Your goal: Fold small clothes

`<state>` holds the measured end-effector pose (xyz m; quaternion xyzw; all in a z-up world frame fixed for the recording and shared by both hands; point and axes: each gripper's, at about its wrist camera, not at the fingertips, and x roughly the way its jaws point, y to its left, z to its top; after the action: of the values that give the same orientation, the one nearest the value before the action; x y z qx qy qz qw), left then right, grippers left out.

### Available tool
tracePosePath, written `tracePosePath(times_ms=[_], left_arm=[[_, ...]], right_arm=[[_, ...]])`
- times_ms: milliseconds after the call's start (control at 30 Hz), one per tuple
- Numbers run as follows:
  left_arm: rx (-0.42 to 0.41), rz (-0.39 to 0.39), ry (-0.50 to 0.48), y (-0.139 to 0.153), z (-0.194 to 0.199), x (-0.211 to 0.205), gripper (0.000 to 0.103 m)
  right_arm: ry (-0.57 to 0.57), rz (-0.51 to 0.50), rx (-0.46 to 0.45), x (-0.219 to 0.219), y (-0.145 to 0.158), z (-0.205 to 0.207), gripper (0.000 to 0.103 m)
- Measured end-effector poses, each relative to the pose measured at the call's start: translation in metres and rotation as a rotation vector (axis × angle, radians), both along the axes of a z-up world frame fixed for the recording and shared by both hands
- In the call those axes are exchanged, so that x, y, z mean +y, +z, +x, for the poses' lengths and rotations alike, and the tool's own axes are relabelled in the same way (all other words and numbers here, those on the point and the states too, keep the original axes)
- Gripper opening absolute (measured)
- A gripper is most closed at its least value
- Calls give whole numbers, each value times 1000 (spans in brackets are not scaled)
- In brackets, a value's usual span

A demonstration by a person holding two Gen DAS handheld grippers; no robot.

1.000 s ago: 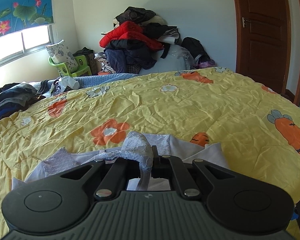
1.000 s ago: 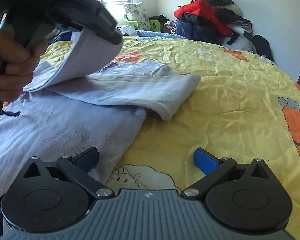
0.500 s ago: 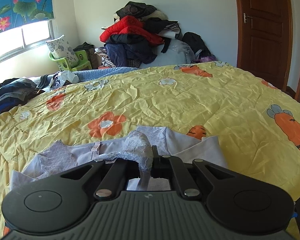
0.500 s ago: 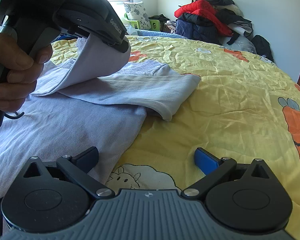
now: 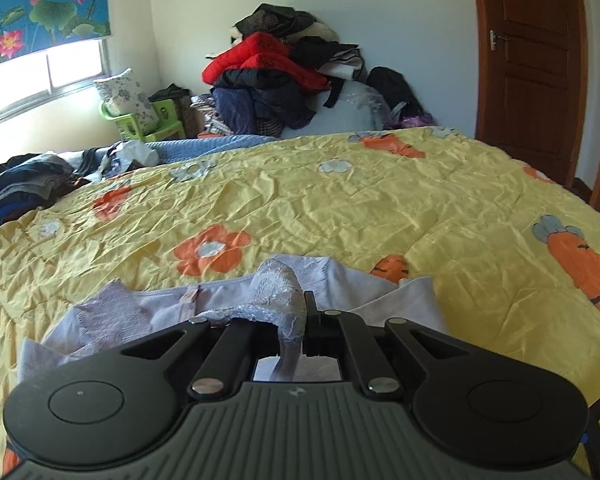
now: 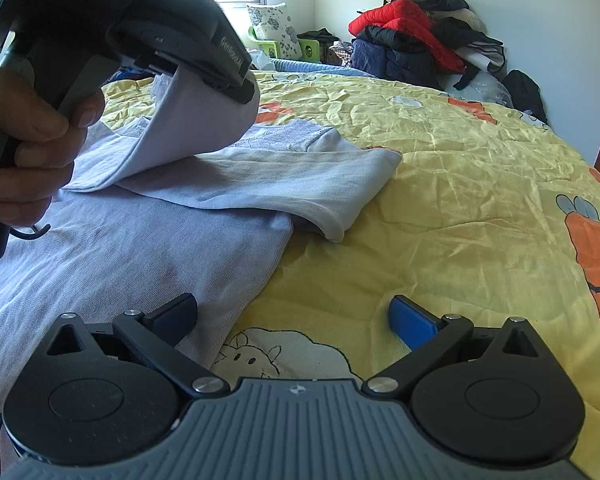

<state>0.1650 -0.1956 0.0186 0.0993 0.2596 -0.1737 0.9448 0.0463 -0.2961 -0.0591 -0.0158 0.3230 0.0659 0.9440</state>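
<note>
The shirt was soft, matt lilac knit cloth, its collar trim lacy. The bedspread looked thin, crinkled yellow cloth with a slight sheen. Both grippers were matt black plastic with shiny metal rivets; the door was glossy brown wood.

Left gripper clamped lace edge of lavender shirt at 6 o'clock on yellow quilt.

Pale walls; bright window at upper left under lotus blind; brown door at right; yellow bedspread across centre.
</note>
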Motion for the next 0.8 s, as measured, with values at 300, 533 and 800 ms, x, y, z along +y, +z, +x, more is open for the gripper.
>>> tracePosePath(times_ms=[300,533,800], left_arm=[[34,-19,-14,-8,4,-12,4],[34,-16,-52,-14,2,-31,4],[55,4,-91,-21,-2,-41,4]], right_arm=[[0,0,1,0,0,0,103],[0,0,1,1,0,0,103],[0,-1,1,0,0,0,103]])
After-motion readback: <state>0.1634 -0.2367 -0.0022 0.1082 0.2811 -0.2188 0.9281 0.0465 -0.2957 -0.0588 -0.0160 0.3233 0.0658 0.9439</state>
